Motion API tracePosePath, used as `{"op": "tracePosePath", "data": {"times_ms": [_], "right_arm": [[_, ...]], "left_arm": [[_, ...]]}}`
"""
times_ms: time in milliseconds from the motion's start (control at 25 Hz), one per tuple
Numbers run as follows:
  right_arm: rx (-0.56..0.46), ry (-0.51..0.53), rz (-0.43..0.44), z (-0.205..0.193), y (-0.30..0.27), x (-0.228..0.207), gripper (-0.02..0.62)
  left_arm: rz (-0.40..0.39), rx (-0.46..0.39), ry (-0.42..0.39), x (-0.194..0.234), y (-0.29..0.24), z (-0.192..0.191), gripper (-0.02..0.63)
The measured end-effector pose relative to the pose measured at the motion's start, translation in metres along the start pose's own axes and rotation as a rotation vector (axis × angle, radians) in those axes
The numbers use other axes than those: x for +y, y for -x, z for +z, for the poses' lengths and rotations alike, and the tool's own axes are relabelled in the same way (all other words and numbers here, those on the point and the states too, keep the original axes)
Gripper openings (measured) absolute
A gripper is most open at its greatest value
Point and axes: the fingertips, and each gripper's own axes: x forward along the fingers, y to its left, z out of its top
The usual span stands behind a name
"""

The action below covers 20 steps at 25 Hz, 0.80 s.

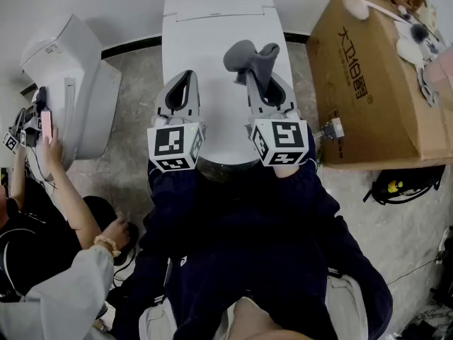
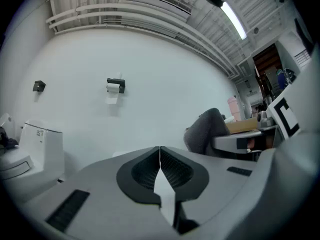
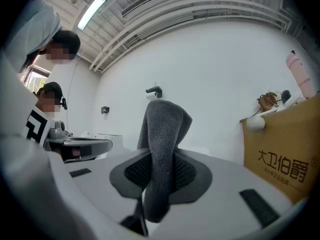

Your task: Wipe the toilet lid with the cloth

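My right gripper is clamped on the grey cloth, poised over the closed toilet lid. My left gripper is closed on nothing. I judge wiping hasn't begun, so next I lower the cloth onto the lid.

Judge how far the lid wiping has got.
Done: the cloth is clamped in the right gripper. In hand: holding it over the closed toilet lid; the left gripper is shut, empty. Left: the wiping itself; no contact shows yet.
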Motion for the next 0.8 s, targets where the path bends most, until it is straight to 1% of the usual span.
{"op": "tracePosePath", "data": {"times_ms": [800], "right_arm": [[0.006,-0.003,-0.022,0.000,-0.001,-0.016,0.086]], "left_arm": [[-0.005,0.014,0.000,-0.006,-0.005,-0.003,0.015]]}}
